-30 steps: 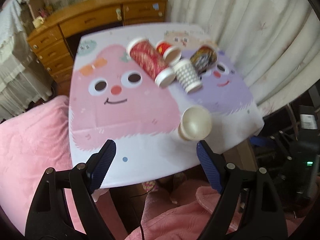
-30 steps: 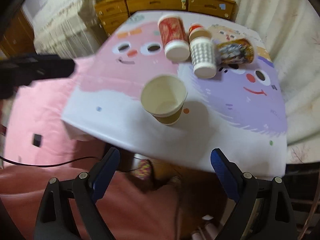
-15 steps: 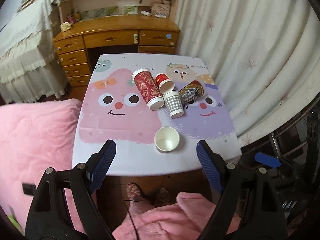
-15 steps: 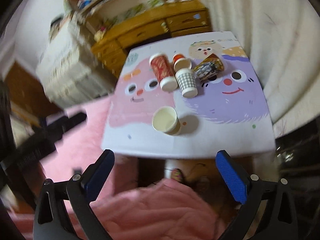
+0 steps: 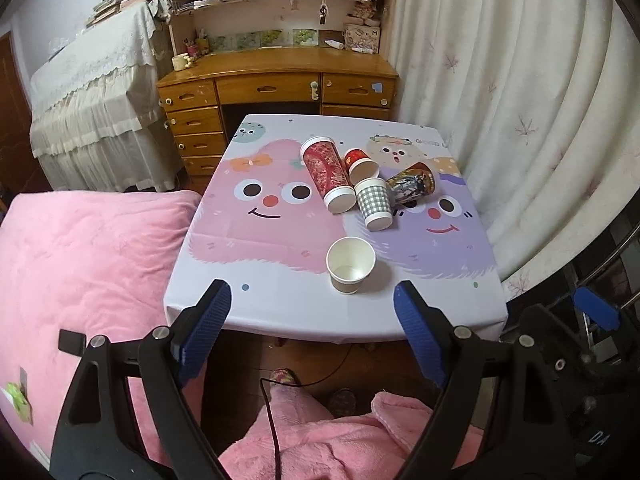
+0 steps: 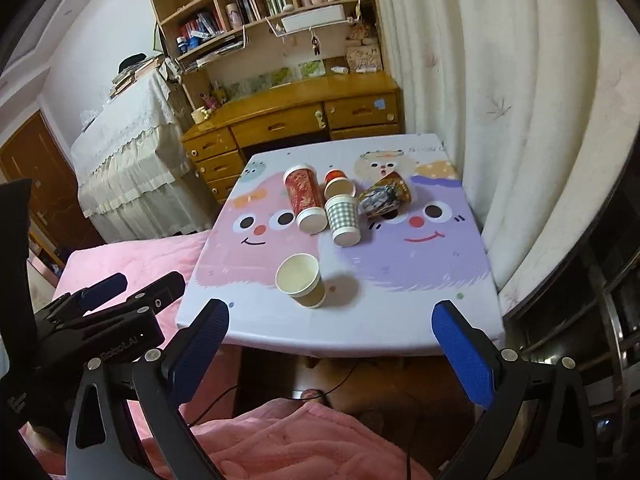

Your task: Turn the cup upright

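Observation:
A plain tan paper cup [image 5: 351, 265] stands upright, mouth up, near the front edge of the small table [image 5: 280, 304]; it also shows in the right wrist view [image 6: 301, 285]. Behind it several cups lie on their sides: a tall red one [image 5: 328, 174], a small red one [image 5: 361, 162], a checked one [image 5: 373, 204] and a dark patterned one [image 5: 412, 187]. My left gripper [image 5: 310, 324] is open and empty, held back from the table's front edge. My right gripper [image 6: 330, 344] is open and empty, also short of the table.
A pink blanket [image 5: 80, 248] lies left of the table. A wooden desk [image 5: 276, 80] with drawers stands behind it, a white curtain [image 5: 520, 100] on the right. The left gripper's body [image 6: 100, 320] shows at the left of the right wrist view. Pink-robed legs [image 5: 320, 448] are below.
Both grippers have pulled back and up from the table, so the cups look smaller and more of the room shows. The tan cup stands unmoved.

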`<state>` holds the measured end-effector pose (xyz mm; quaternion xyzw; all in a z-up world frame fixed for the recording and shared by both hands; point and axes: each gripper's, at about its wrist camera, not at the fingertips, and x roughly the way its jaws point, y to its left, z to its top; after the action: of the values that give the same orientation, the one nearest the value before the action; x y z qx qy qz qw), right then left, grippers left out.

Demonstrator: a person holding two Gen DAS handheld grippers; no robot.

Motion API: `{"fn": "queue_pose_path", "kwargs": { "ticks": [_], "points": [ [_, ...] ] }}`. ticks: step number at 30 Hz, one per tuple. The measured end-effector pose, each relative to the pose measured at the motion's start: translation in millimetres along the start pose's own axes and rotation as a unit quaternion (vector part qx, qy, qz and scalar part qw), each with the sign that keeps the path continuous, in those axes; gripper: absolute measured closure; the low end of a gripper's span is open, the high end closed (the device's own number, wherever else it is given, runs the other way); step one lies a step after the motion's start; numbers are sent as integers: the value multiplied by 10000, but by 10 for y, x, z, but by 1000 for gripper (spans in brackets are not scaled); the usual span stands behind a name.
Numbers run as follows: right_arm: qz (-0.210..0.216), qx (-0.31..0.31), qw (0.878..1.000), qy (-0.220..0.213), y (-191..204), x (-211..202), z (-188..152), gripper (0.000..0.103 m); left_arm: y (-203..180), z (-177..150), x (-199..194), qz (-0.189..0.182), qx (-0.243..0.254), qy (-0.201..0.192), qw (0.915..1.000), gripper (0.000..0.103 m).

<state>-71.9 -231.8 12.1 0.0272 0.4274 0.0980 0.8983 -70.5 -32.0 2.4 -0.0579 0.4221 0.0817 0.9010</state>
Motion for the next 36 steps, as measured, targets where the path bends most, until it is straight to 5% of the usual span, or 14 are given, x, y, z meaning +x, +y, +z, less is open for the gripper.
{"fn": "queue_pose_path", "kwargs": {
  "ticks": [4, 36],
  "points": [
    [-21, 34, 9998, 184, -68, 6, -71, 0, -51, 7, 8, 70, 51, -9, 10000, 1],
    [-48, 86, 9999, 121, -198, 125, 112, 0, -125, 262, 209, 4, 119, -111, 9999, 1]
  ]
}}
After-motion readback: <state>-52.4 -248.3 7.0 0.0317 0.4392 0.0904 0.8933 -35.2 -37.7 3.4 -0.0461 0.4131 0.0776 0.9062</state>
